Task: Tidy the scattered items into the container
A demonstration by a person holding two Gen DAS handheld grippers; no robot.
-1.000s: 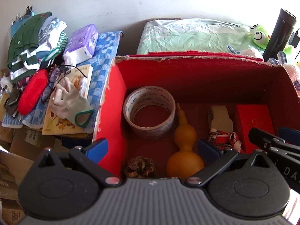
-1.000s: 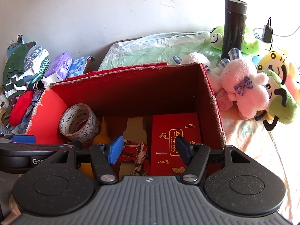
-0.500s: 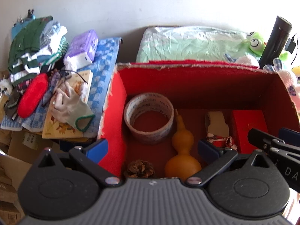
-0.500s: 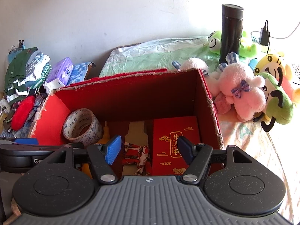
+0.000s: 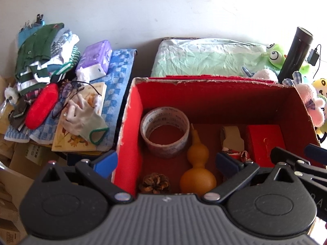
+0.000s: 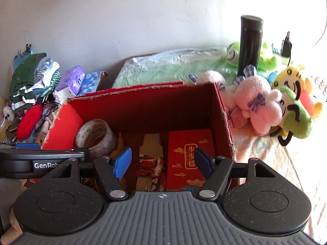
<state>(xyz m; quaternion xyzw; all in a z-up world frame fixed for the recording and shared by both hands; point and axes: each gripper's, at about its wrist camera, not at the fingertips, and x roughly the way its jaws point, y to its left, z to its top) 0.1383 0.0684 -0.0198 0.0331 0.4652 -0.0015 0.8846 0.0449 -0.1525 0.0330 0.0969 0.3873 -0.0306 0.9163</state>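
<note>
The red cardboard box sits open-topped in the middle of a cluttered surface, close below both grippers. Inside it, a roll of tape stands at the left, a tan gourd lies just beside it, and a pine cone rests at the near wall. To the right lie a pale card with a red patterned ribbon and a red gift packet with gold lettering against the right wall.

The left gripper hangs above the box's near left corner with its jaws spread wide and nothing between them. The right gripper hovers over the near right part of the box, jaws likewise parted and empty.

Left of the box, a blue checked cloth carries a book, a white glove, a red pouch, eyeglasses and a purple tissue pack, with folded clothes piled behind. Beyond the box lies a crumpled pale-green bag. To the right stand a black flask and plush toys, among them a pink rabbit, on what looks like a patterned sheet, though glare washes it out. A plain white wall backs everything.
</note>
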